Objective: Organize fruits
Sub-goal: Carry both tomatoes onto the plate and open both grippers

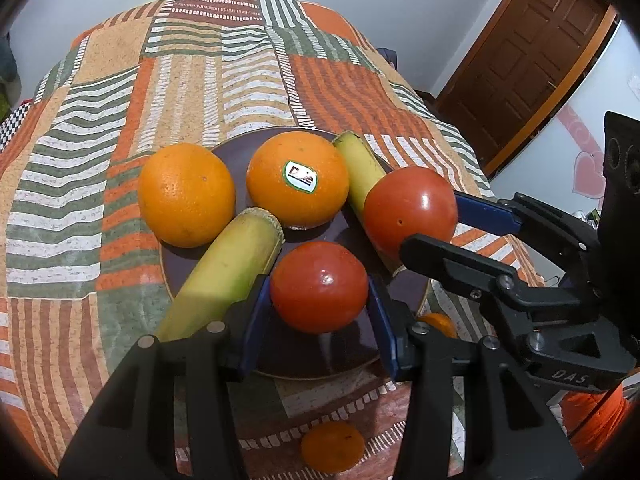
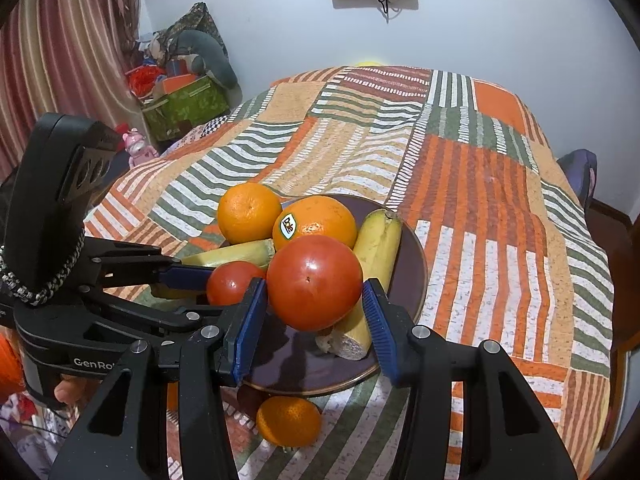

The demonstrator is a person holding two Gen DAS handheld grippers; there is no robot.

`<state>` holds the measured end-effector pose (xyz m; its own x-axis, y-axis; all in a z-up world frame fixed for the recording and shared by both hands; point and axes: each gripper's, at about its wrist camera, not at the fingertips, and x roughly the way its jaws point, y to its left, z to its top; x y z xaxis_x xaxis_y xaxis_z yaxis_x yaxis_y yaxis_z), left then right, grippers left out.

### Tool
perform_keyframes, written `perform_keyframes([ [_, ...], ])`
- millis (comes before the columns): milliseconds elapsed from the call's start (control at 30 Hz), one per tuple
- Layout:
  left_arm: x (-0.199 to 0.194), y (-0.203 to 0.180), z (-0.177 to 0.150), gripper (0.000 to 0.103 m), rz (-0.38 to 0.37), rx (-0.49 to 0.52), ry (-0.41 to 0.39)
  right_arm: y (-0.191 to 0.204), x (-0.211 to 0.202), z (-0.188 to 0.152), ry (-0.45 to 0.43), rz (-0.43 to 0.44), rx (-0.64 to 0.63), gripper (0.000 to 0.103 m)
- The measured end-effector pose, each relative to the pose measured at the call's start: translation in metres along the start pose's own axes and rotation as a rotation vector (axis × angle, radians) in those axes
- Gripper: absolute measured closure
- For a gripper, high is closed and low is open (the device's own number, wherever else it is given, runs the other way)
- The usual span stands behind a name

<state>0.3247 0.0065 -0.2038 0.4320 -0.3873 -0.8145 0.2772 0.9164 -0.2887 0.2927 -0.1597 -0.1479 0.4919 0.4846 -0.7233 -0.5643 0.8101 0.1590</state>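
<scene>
A: What is gripped by the left gripper (image 1: 319, 288)?

B: A red tomato (image 1: 319, 286) is clamped between its blue pads, one pad pressed to each side; the fruit is held over the near part of the dark plate (image 1: 320, 364); a half banana (image 1: 224, 272) lies just left of the left finger, touching it.

A: And the right gripper (image 2: 315, 286)?

B: A second, larger tomato (image 2: 315, 282) is gripped in the same way, its sides squeezed by both pads; whether it rests on the plate cannot be told; behind and right of it a cut banana (image 2: 374, 256) is propped, its cut end lying just inside the right finger.

A: How are the two grippers placed against each other?

B: They are set side by side over the plate; seen from the right wrist, the left gripper's tomato (image 2: 231, 282) is just left of the held one, nearly touching it.

A: What is found beyond the fingertips?

B: Two oranges are seen on the far side of the plate; the one with a sticker (image 1: 297, 178) sits ahead of the left gripper, the plain orange (image 1: 186, 194) further left at the rim; they are close together.

A: Anything off the plate?

B: A small mandarin (image 2: 289, 420) lies on the patterned cloth (image 2: 480, 200), below the right gripper and just outside the near rim.
</scene>
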Motion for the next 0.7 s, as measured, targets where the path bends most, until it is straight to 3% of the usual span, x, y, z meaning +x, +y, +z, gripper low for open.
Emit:
perform_keyframes([
  [700,-0.0075,-0.0020,-0.0009,0.051,-0.016,-0.015,-0.017,-0.0020,-0.0083,-0.0044,-0.002,-0.027,-0.002,0.056],
])
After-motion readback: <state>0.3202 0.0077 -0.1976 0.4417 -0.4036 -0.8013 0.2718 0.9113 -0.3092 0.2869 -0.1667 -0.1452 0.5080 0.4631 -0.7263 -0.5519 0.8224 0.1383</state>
